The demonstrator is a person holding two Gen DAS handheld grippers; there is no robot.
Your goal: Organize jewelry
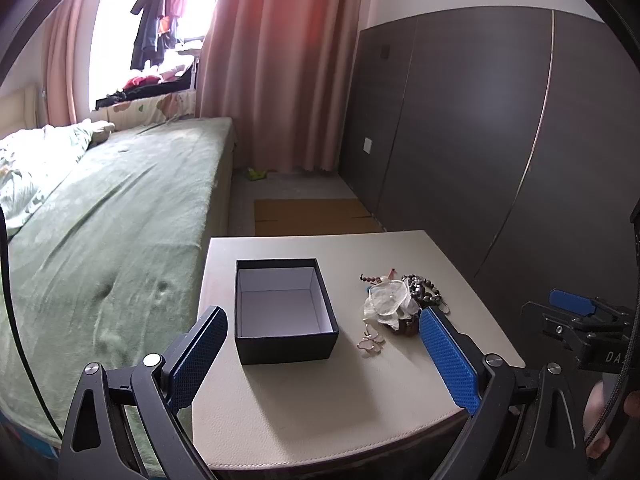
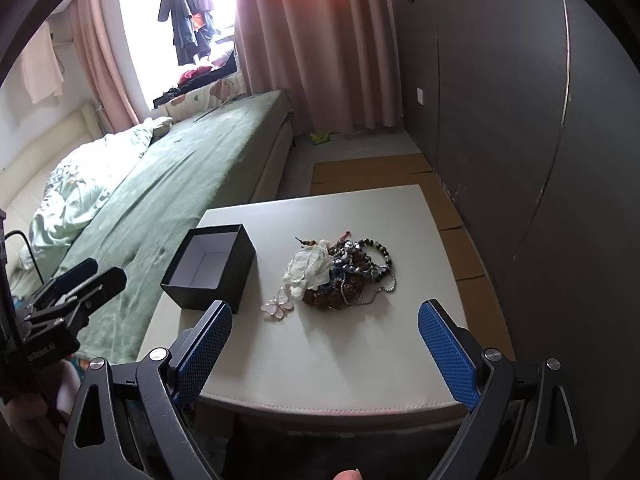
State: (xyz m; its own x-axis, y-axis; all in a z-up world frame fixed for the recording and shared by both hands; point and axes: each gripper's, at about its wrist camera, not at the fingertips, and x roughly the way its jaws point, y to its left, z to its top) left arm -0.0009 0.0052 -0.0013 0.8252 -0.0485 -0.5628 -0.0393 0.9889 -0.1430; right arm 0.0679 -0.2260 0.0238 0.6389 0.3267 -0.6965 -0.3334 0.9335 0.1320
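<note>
An open black box [image 1: 280,312] with a white, empty inside stands on the beige table [image 1: 320,396]. To its right lies a jewelry pile [image 1: 404,300]: bead bracelets, a white flower piece and a butterfly brooch [image 1: 371,343]. My left gripper [image 1: 322,316] is open above the table's near edge, its fingers either side of the box and pile. In the right wrist view the box [image 2: 210,266] sits left of the pile [image 2: 340,270] and brooch [image 2: 278,306]. My right gripper [image 2: 325,312] is open and empty, short of the pile.
A bed with a green cover [image 1: 112,216] runs along the table's left side. A dark wardrobe [image 1: 500,128] stands to the right. Flat cardboard [image 1: 312,216] lies on the floor beyond the table. The right gripper shows at the left view's edge [image 1: 576,312].
</note>
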